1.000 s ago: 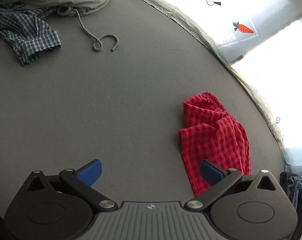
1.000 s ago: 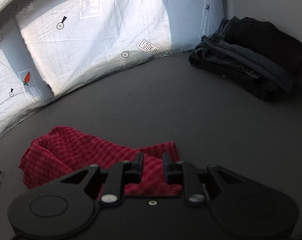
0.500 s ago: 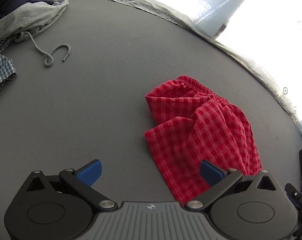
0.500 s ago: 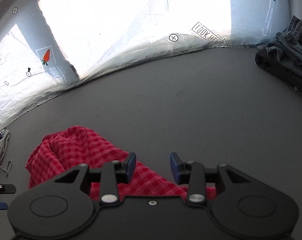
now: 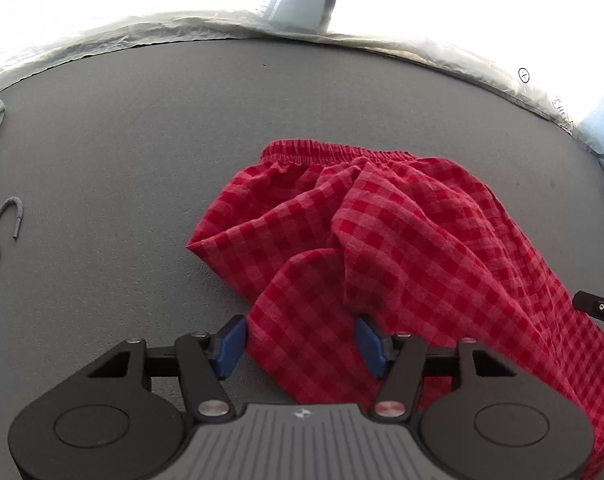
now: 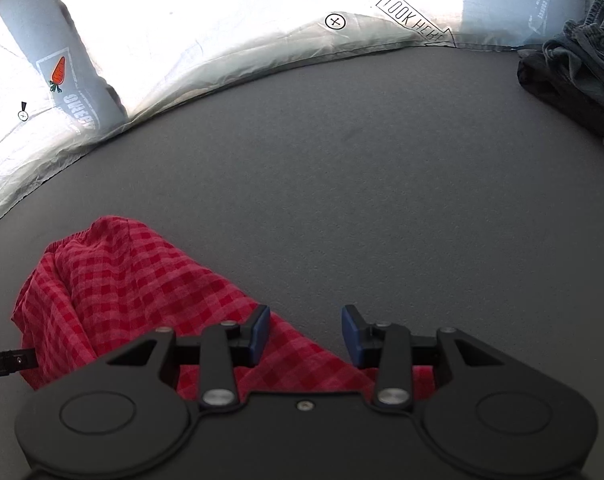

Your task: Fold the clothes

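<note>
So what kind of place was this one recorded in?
Probably a staged data-collection booth, not a lived-in room. A grey felt-like work surface is walled by a backlit white printed sheet with crosshair markers and a carrot logo. Laundry lies around: red checked shorts and dark folded jeans.

Right gripper (image 6: 304,334) jaws apart over red checked shorts (image 6: 142,292); dark folded clothes (image 6: 578,76) far right.

Shorts (image 5: 382,240) red, two-tone gingham check
Tabletop (image 6: 382,200) plain dark grey
Left claw (image 5: 302,344) black, blue pads; right claw (image 6: 304,334) same
Drawstring (image 5: 2,228) grey
Folded clothes (image 6: 578,76) dark denim blue, black
Backdrop sheet (image 6: 222,40) white, orange carrot print
</note>
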